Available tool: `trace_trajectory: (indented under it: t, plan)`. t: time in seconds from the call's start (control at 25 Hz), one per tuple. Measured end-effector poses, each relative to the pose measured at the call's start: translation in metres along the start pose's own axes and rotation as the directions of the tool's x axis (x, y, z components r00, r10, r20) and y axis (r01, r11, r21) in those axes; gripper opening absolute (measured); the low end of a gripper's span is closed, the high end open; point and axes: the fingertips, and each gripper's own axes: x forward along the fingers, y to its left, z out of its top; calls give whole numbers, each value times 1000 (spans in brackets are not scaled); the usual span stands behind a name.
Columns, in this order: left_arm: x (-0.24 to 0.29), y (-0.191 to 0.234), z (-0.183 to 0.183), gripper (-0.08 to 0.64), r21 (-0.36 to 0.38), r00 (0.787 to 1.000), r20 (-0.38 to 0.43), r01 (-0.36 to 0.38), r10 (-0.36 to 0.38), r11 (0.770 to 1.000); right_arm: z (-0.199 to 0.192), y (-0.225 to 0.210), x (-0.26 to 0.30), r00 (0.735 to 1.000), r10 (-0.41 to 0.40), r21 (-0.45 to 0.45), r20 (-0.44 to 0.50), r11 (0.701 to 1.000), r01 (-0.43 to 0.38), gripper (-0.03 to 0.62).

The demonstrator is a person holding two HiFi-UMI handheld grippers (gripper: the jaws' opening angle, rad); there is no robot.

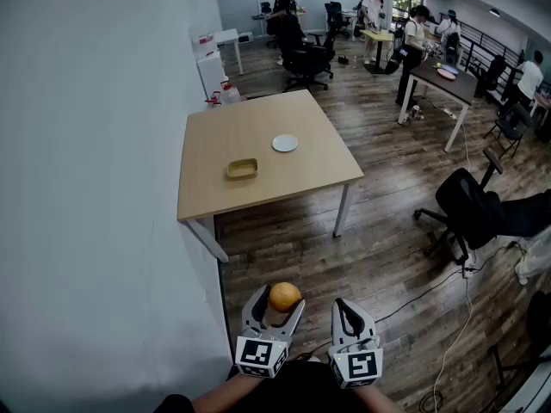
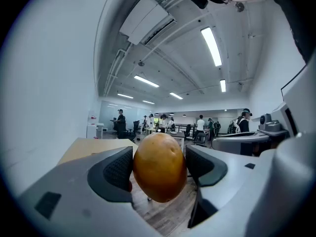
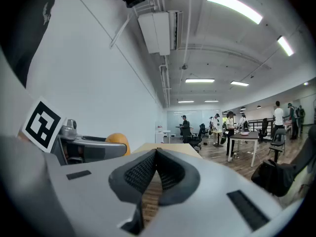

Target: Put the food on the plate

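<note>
An orange-brown round food item (image 1: 285, 296) sits between the jaws of my left gripper (image 1: 277, 304), which is shut on it; in the left gripper view the food (image 2: 159, 167) fills the gap between both pads. My right gripper (image 1: 347, 314) is held beside it, shut with nothing between its pads (image 3: 154, 171). Both grippers are low, close to my body, well short of the wooden table (image 1: 224, 179). On that table lie a small white plate (image 1: 285, 143) and a yellow rectangular dish (image 1: 242, 169).
A white wall (image 1: 95, 188) runs along the left. Wooden floor lies between me and the table. A black office chair (image 1: 469, 209) and cables stand at the right. Further back are other desks, chairs and several people.
</note>
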Motion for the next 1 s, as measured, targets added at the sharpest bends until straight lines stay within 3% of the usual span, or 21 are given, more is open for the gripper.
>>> trace_trajectory:
  t: [0.16,0.48,0.68,1.0]
  plan:
    - [9,-12,-10,314,-23,1000,-12,11,-11,1000,-5,5,-2,998,61,33,-26,998,-60,60]
    - [35,-39,-19,314,-47,994,-21,111,-112,993,-17,-54,-6,998,-51,110,-27,992,54,60]
    - [74,-36,-28,314,-73,986,-59,149,-154,986,-25,-68,15,998,-44,99,-46,994,49,60]
    - [167,-11,-25,314,-91,977,-51,200,-205,975,-26,-116,88,994,-71,79,-85,994,78,61]
